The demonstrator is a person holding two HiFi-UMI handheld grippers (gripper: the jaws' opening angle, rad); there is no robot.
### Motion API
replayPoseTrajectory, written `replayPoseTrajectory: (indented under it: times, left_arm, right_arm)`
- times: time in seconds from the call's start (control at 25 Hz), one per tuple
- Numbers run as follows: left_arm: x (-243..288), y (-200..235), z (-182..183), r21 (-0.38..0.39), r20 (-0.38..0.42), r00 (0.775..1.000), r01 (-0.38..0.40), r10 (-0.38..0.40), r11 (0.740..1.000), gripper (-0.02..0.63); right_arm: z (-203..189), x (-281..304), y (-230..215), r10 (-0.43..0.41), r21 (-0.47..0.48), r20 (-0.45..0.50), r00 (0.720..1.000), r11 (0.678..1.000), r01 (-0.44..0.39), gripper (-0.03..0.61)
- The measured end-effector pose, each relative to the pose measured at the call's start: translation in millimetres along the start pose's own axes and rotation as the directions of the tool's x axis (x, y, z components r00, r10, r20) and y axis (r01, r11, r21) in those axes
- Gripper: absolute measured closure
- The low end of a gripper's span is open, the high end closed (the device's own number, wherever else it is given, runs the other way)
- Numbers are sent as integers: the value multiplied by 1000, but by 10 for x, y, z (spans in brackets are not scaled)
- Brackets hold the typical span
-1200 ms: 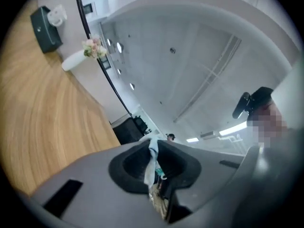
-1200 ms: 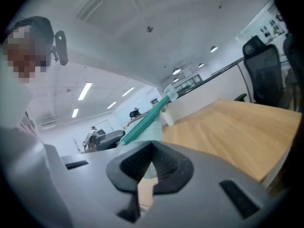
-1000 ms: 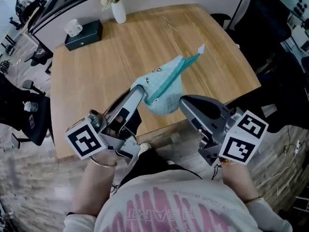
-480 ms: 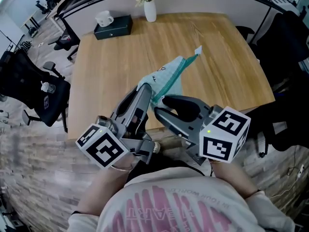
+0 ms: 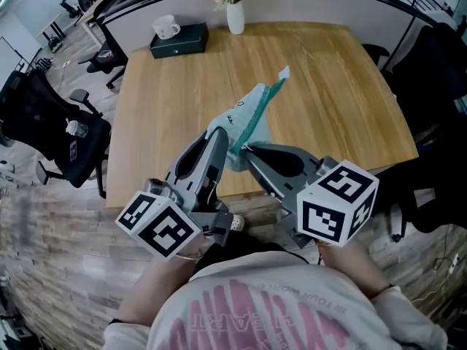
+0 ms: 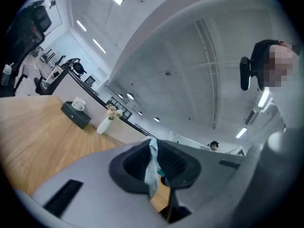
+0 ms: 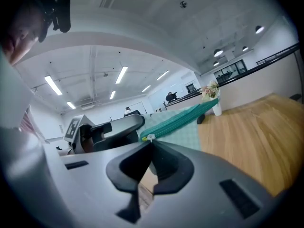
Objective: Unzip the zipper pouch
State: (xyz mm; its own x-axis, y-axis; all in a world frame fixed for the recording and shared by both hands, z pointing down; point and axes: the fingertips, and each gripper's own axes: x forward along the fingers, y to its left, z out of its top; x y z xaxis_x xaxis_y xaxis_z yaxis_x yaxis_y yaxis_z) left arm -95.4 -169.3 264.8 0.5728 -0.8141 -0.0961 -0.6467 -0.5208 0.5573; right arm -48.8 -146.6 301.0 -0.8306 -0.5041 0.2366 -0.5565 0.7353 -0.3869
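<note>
A mint zipper pouch [image 5: 243,117] with a teal zipper [image 5: 258,108] hangs tilted over the wooden table [image 5: 336,86], its far end pointing away. My left gripper [image 5: 217,135] pinches the pouch's near corner. In the left gripper view a fold of pouch cloth [image 6: 153,164] sits between the pads of the left gripper [image 6: 153,148], whose jaws are closing. My right gripper [image 5: 245,149] meets the near end of the zipper. In the right gripper view the small zipper pull [image 7: 150,137] sits at the tip of the right gripper [image 7: 150,142], whose jaws are closing on it.
A white vase of flowers [image 5: 235,14] stands at the table's far edge. Beside it a black box [image 5: 179,41] carries a white mug [image 5: 166,26]. An office chair [image 5: 69,137] stands left of the table. Both grippers hover over the table's near edge.
My right gripper has swung left from beside the pouch to the near end of its zipper, close against the left gripper. The left gripper still holds the pouch.
</note>
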Motion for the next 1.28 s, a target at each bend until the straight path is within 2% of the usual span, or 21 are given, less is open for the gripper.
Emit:
replayPoseTrajectory:
  times: [0.12, 0.24, 0.32, 0.52, 0.88, 1.0, 1.08, 1.2, 1.28]
  left_arm:
    - [-35, 3, -45, 98, -75, 997, 35, -27, 995, 568]
    - [-89, 5, -89, 224, -152, 988, 75, -41, 972, 569]
    - [-127, -7, -100, 260, -180, 982, 106, -60, 960, 569]
    - [-218, -13, -126, 281, -238, 964, 186, -119, 942, 571]
    - [-309, 3, -221, 385, -345, 929, 271, -135, 882, 571]
    - [-342, 11, -275, 382, -376, 914, 302, -152, 873, 571]
    - [-388, -1, -327, 372, -415, 892, 344, -178, 862, 571]
    - [-480, -35, -335, 317, -451, 858, 411, -245, 855, 571]
    - [-509, -37, -316, 301, -456, 849, 429, -266, 852, 571]
  right_arm:
    - [-64, 30, 12, 4, -38, -56, 998, 999, -6, 578]
    - [-105, 44, 36, 28, -46, -86, 996, 998, -32, 578]
    - [-137, 59, 51, 45, -33, -105, 993, 998, -48, 580]
    - [-187, 90, 102, 89, 15, -124, 988, 996, -88, 580]
    - [-288, 152, 115, 121, 69, -170, 978, 991, -110, 580]
    - [-379, 164, 121, 157, 121, -192, 969, 983, -135, 580]
    - [-470, 167, 104, 160, 128, -220, 962, 983, -135, 581]
    - [-533, 125, 12, 156, 140, -234, 960, 982, -125, 581]
    - [-510, 96, -30, 161, 149, -227, 961, 980, -129, 581]
